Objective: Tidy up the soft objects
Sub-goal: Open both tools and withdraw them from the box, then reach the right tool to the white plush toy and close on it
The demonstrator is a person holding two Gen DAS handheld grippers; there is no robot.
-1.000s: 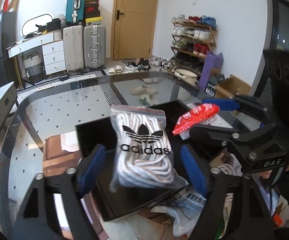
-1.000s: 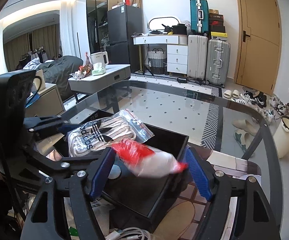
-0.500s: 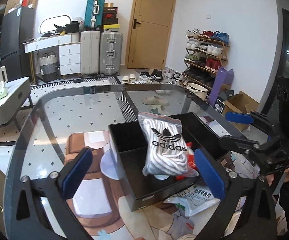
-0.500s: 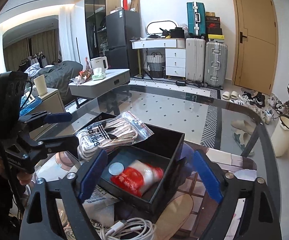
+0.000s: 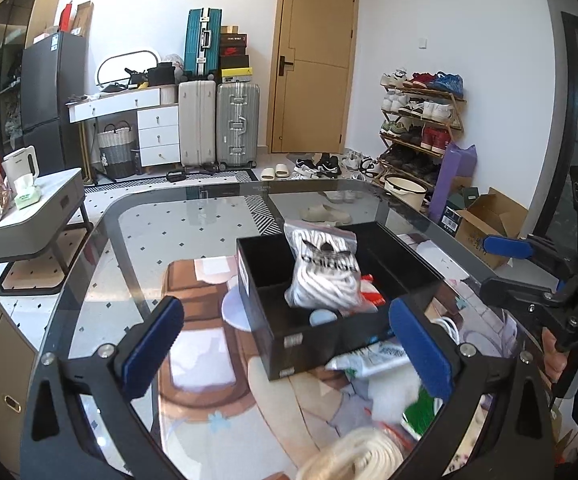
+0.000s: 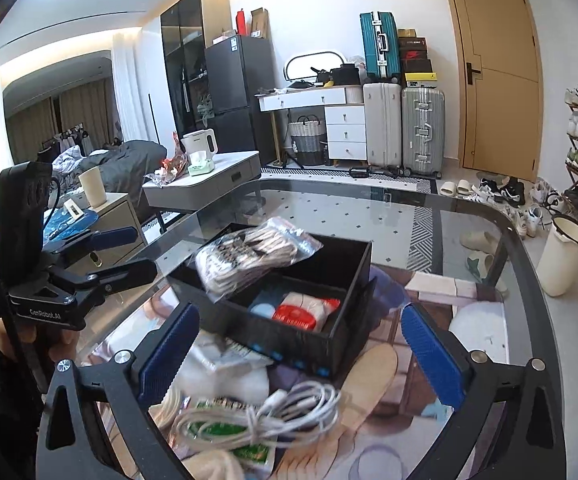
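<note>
A black divided box (image 5: 273, 340) (image 6: 353, 264) stands on the glass table. A clear Adidas bag of white laces (image 5: 325, 272) (image 6: 249, 256) leans on the box's divider. A red-and-white packet (image 6: 305, 312) (image 5: 371, 296) lies in one compartment beside a pale blue disc (image 6: 263, 310). My left gripper (image 5: 285, 344) is open and empty, held back from the box's near side. My right gripper (image 6: 299, 354) is open and empty, above a coiled white cable (image 6: 265, 416). Each gripper shows in the other's view, the right one (image 5: 529, 268) and the left one (image 6: 101, 256).
Loose packets, a green-printed bag (image 6: 241, 440) and a cream rope coil (image 5: 353, 456) lie on the table near me. A patterned mat (image 5: 197, 344) shows under the glass. A side table with a kettle (image 5: 25, 208), suitcases and a shoe rack stand beyond.
Both grippers let go and pulled back from the box. The laces bag now leans in the box. The red-and-white packet now lies in its compartment.
</note>
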